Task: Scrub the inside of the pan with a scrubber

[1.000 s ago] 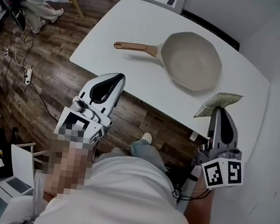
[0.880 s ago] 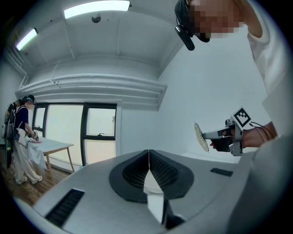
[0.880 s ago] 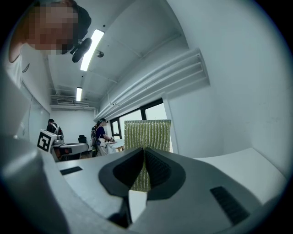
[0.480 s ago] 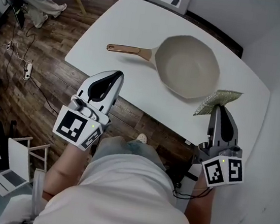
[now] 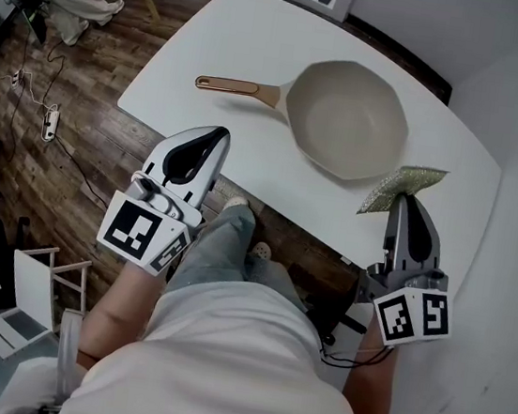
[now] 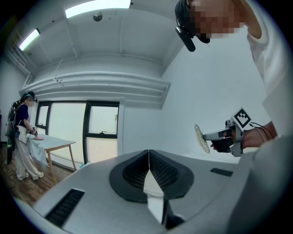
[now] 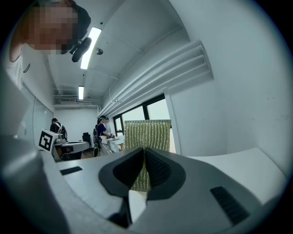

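Observation:
A cream pan with a brown handle lies on the white table, its inside bare. My right gripper is shut on a green-gold scrubber, held just off the table's near edge, to the right of and below the pan in the head view. The scrubber stands upright between the jaws in the right gripper view. My left gripper is shut with nothing in it, at the table's near edge below the handle. The left gripper view shows the right gripper with the scrubber.
The person stands at the table's near edge, legs and a shoe below it. Cables and a power strip lie on the wooden floor at left. A white wall runs along the right. Other people and tables stand far off.
The pan and table have shifted slightly left and up in the head view as the person stepped. Both grippers keep their places in the view and stay shut.

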`<state>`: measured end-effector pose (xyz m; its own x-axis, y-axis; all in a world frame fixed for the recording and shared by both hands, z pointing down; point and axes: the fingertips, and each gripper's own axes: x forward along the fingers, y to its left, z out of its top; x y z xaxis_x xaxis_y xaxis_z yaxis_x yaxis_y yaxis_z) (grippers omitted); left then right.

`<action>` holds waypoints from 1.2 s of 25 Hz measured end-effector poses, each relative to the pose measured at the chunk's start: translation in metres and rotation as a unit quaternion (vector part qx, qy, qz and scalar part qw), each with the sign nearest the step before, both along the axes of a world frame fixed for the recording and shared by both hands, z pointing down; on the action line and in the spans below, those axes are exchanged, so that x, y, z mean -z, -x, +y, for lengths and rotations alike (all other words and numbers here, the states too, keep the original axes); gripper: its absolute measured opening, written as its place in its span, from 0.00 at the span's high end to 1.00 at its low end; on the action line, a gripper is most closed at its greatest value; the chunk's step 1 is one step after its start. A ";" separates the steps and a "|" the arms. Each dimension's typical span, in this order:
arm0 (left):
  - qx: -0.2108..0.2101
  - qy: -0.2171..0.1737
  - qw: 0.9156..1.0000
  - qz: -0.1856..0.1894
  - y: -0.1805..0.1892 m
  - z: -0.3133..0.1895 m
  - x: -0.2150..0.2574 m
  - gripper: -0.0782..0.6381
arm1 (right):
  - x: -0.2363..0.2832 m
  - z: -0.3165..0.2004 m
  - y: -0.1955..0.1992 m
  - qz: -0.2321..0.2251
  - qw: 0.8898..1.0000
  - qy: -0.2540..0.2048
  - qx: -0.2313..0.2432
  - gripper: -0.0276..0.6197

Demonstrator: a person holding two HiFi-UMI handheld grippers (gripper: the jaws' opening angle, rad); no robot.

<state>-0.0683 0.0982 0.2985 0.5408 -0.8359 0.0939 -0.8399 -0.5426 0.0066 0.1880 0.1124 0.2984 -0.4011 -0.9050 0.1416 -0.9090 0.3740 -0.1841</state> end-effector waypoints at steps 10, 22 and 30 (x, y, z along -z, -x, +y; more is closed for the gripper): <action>-0.032 -0.004 0.999 0.002 0.005 -0.037 0.004 0.87 | 0.003 -0.027 0.008 0.004 1.000 0.002 -0.020 0.91; -0.089 -0.020 0.996 0.009 0.012 -0.113 0.017 0.87 | 0.010 -0.077 0.022 0.008 0.998 -0.001 -0.069 0.91; -0.123 -0.028 0.992 0.012 0.016 -0.157 0.022 0.87 | 0.020 -0.106 0.030 0.011 0.994 -0.010 -0.107 0.91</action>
<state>-0.0847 -0.0587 0.2764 0.7306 -0.6819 0.0354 -0.6819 -0.7313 -0.0121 0.1578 0.0059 0.2788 -0.1961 -0.9720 0.1295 -0.9719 0.1752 -0.1572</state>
